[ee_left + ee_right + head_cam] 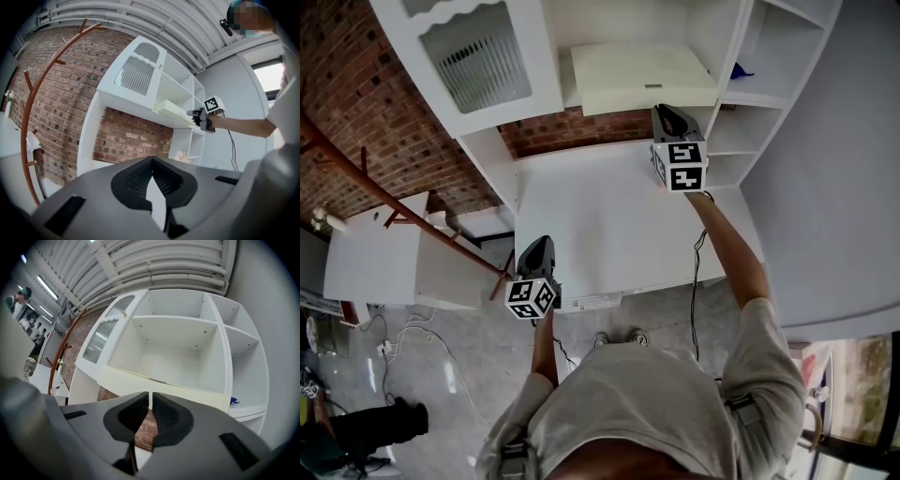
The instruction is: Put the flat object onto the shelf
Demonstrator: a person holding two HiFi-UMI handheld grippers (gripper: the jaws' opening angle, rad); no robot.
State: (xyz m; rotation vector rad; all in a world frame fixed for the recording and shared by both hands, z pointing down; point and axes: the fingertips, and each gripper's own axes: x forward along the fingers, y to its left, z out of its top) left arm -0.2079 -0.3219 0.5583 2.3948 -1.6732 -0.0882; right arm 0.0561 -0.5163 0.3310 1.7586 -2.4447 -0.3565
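The flat object [642, 75] is a cream board lying on the middle shelf of the white shelf unit [534, 159], its front edge overhanging a little. My right gripper [667, 111] sits level just in front of that edge, at its right part. In the right gripper view the jaws are shut with nothing between them, and the board [164, 386] stretches across just beyond the right gripper [150, 394]. My left gripper [539, 246] hovers at the desk's front edge, far from the board. In its own view the left gripper [151, 159] is shut and empty.
The white desk surface [600, 216] lies below the shelf, backed by brick wall. A glass-fronted cabinet door [478, 56] is at the left, side cubbies with a small blue thing [741, 70] at the right. A rust-coloured coat rack [394, 211] and a white table [366, 262] stand left.
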